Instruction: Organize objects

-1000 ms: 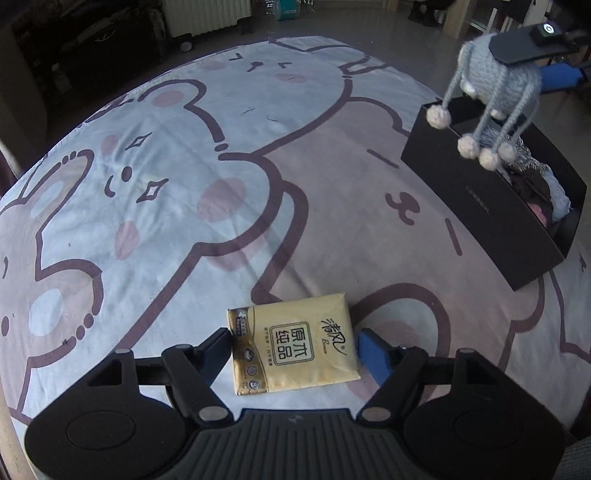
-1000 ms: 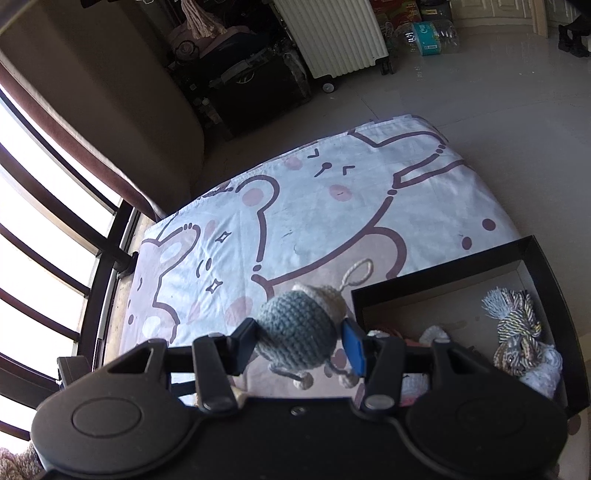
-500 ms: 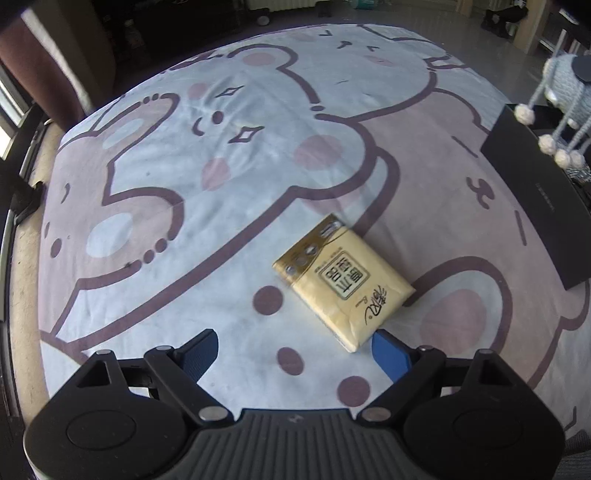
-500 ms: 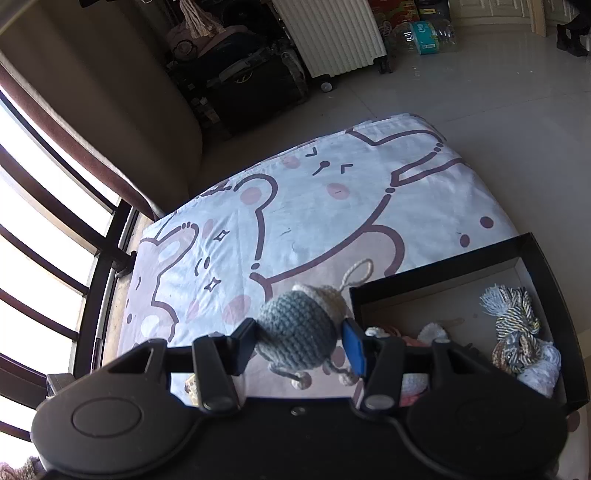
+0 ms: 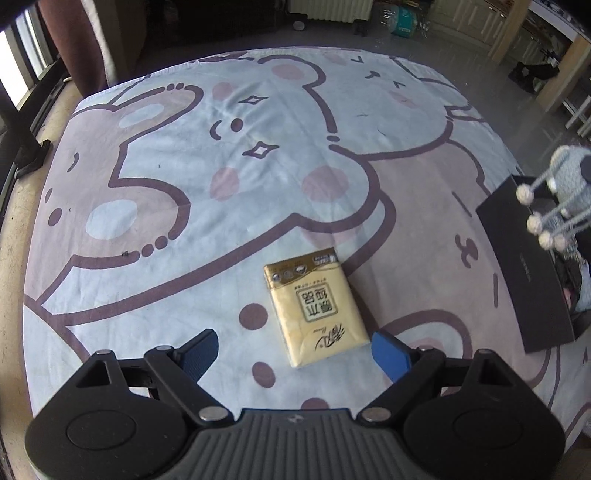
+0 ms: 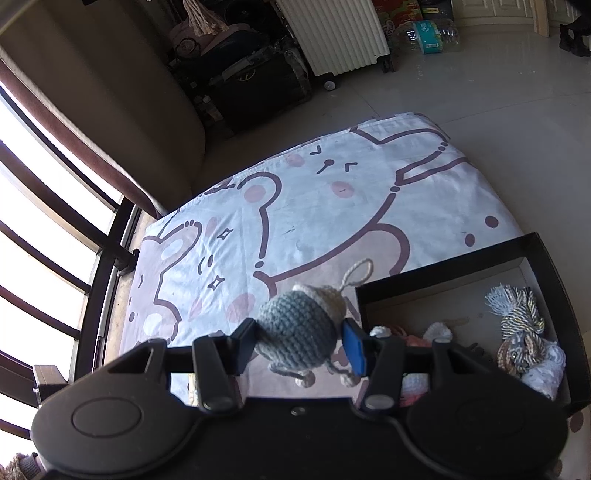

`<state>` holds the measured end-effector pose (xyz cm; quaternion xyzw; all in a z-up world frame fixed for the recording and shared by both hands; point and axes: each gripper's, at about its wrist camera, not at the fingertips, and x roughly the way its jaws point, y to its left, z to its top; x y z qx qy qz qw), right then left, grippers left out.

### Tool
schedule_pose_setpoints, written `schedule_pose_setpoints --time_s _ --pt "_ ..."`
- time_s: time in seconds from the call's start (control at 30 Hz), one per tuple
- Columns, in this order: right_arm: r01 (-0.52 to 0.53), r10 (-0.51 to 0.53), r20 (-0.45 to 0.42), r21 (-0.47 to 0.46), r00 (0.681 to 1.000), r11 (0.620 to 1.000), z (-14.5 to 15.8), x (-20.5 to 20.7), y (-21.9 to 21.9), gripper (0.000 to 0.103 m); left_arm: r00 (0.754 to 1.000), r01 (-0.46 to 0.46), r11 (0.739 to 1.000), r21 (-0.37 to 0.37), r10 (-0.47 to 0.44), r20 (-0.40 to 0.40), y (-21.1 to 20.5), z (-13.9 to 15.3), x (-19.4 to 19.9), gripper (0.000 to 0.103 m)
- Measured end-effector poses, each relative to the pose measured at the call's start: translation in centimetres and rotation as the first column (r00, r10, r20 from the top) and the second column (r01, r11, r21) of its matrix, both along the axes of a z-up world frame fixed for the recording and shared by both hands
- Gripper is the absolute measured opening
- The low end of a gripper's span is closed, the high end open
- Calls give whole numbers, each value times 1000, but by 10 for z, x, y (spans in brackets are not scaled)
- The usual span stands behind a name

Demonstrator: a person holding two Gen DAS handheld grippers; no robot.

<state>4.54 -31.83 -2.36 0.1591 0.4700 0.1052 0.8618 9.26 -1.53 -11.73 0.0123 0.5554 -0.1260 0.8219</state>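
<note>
A yellow tissue pack (image 5: 315, 309) lies flat on the cartoon-print bedsheet (image 5: 229, 155). My left gripper (image 5: 295, 350) is open and hangs just above and behind the pack, not touching it. My right gripper (image 6: 299, 341) is shut on a grey crocheted toy (image 6: 297, 328) with dangling pom-pom legs; it also shows at the right edge of the left wrist view (image 5: 565, 192), held over the black box (image 5: 524, 269). The black box (image 6: 443, 273) holds a rope toy (image 6: 517, 314) and other soft items.
A white radiator (image 6: 332, 33) and dark bags stand on the tiled floor beyond the bed. A window with dark bars (image 6: 55, 236) and a curtain are at the left. The bed edge runs near the box.
My left gripper has let go of the tissue pack, opened and drawn back, turning so the pack lies ahead of it. My right gripper with the toy has barely moved.
</note>
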Motion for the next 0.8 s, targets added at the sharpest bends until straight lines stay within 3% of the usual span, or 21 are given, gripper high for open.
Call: schedule_pose_setpoints --time_s 0.23,0.57,0.63,0.73,0.8 --pt "3 -3 0 1 1000 1000 0 0 0 52 987 -157 987 39 159 -36 -15 -3 23 82" --pt "1 -1 -3 4 1000 1000 -2 0 -4 52 980 -174 976 130 185 -75 -39 -14 31 73" --pt "-4 4 -5 2 1000 1000 -3 1 -4 52 980 -170 975 145 182 -77 -41 -16 32 68" --pt "-11 11 -12 -6 1000 1000 -5 0 -2 52 980 -170 975 145 183 -80 -41 -19 32 53" --pt "-14 14 -16 -10 1000 1000 -6 0 -2 52 981 -168 976 142 179 -74 -40 -18 31 53"
